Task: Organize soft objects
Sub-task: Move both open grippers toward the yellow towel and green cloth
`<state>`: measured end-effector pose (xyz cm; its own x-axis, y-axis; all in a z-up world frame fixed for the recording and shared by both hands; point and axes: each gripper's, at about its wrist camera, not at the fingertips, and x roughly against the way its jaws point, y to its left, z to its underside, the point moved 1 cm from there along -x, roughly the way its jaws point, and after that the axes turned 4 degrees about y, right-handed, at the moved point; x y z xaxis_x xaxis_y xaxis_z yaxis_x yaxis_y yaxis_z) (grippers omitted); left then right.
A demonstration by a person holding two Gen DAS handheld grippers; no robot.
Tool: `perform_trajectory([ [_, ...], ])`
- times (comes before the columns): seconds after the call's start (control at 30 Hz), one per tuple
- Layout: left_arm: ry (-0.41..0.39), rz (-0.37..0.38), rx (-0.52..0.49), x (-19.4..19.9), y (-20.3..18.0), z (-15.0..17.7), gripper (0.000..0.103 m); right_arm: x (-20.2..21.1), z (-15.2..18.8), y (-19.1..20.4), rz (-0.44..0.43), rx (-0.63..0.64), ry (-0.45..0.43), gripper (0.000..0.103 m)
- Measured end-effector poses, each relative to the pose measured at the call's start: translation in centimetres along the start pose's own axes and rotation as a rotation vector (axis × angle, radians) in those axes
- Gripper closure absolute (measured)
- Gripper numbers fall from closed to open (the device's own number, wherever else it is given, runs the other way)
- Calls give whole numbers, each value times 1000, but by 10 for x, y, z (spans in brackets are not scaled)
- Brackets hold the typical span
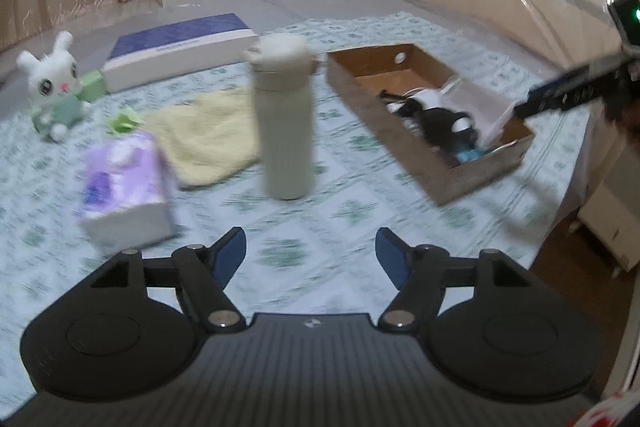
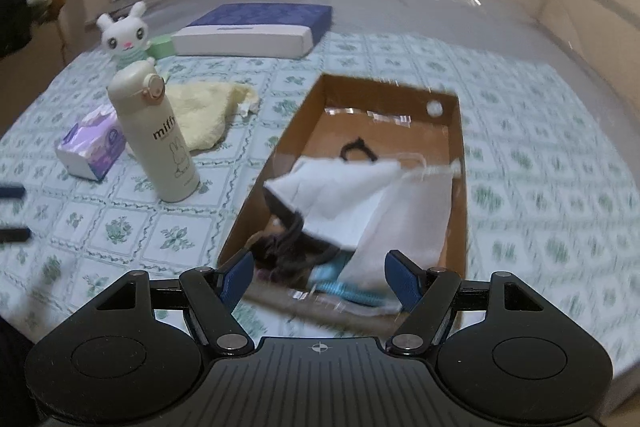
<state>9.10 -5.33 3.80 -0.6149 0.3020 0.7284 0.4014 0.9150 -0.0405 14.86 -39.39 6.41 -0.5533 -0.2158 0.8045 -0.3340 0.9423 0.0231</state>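
A brown cardboard box [image 2: 286, 147] lies on the green-patterned bedsheet. It holds white cloths [image 2: 340, 199], a black item [image 1: 436, 119] and something light blue [image 2: 340, 287]. My right gripper [image 2: 320, 267] hovers open over the box's near end, its pads clear of the cloths. It also shows at the right edge [image 1: 560, 95] of the left wrist view. My left gripper [image 1: 311, 247] stands open above bare sheet with nothing between its fingers. A yellow towel [image 1: 208, 135] lies flat to the left. A white plush rabbit [image 1: 52, 83] sits at the far left.
A cream bottle [image 1: 282, 119] stands upright between towel and box. A purple tissue pack [image 1: 124, 183] lies near the left gripper. A blue-and-white flat box [image 1: 180, 43] and a small green box [image 1: 94, 87] sit at the back. The bed edge drops at right.
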Motion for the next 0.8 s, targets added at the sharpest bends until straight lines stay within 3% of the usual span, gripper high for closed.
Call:
perform_trajectory([
  [0.13, 14, -48, -75, 13, 49, -5, 22, -3, -28, -9, 4, 93, -15, 29],
  [0.37, 3, -31, -181, 24, 138, -30, 20, -11, -82, -18, -11, 239, -43, 25],
  [0.47, -21, -65, -261, 24, 163, -42, 20, -19, -107, -14, -15, 322, -46, 24],
  [0.67, -24, -91, -323, 12, 210, -75, 19, -54, -171, -5, -90, 406, -13, 21],
  [0.8, -10, -112, -393, -7, 230, -99, 19, -84, -209, 19, -138, 551, 18, 19],
])
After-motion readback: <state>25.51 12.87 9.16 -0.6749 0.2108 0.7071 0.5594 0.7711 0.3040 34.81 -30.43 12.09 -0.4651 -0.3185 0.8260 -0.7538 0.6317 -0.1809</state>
